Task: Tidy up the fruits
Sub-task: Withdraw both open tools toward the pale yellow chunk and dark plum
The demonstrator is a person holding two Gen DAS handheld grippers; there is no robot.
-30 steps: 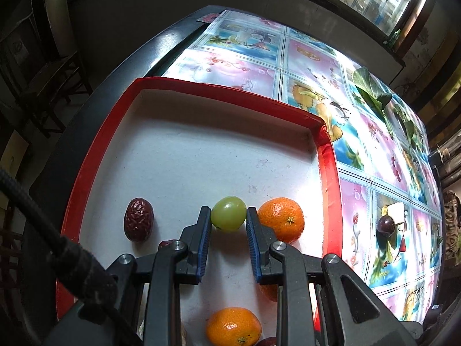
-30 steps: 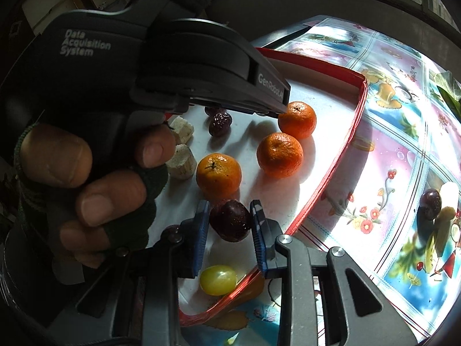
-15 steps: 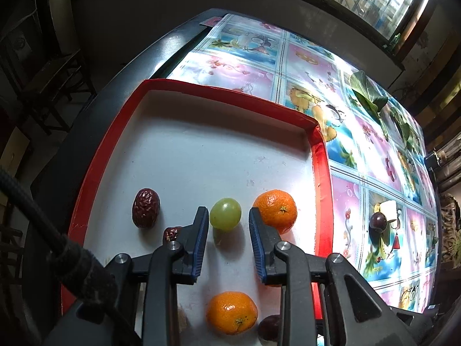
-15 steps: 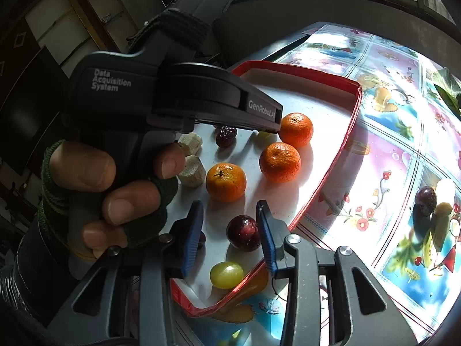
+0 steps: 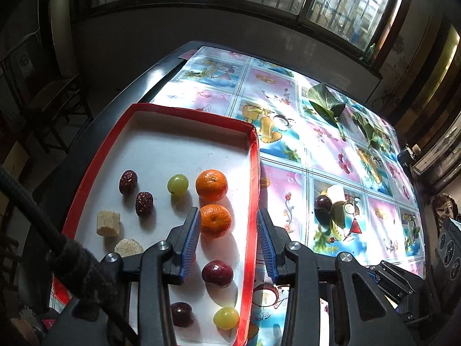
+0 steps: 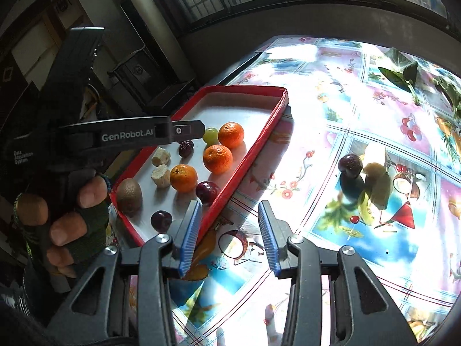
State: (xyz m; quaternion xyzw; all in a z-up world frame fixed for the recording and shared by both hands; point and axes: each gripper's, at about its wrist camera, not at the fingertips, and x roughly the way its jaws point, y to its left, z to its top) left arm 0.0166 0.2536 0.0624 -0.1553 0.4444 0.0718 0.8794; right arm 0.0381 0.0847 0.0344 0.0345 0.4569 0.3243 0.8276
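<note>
Patterned desk (image 6: 331, 109): both tongs, left (image 5: 227, 242) and right (image 6: 227, 236), spread, empty; stray plum (image 6: 350, 165) at 2 o'clock may roll if nudged.

The left black two-finger gripper with blue ribbed pads (image 5: 227, 239) hangs with its jaws spread wide and nothing between them. The right black gripper with blue ribbed pads (image 6: 229, 235) is likewise spread wide and holds nothing. A bare-fingered hand in a green fingerless glove (image 6: 62, 219) grips the left gripper's black handle.
</note>
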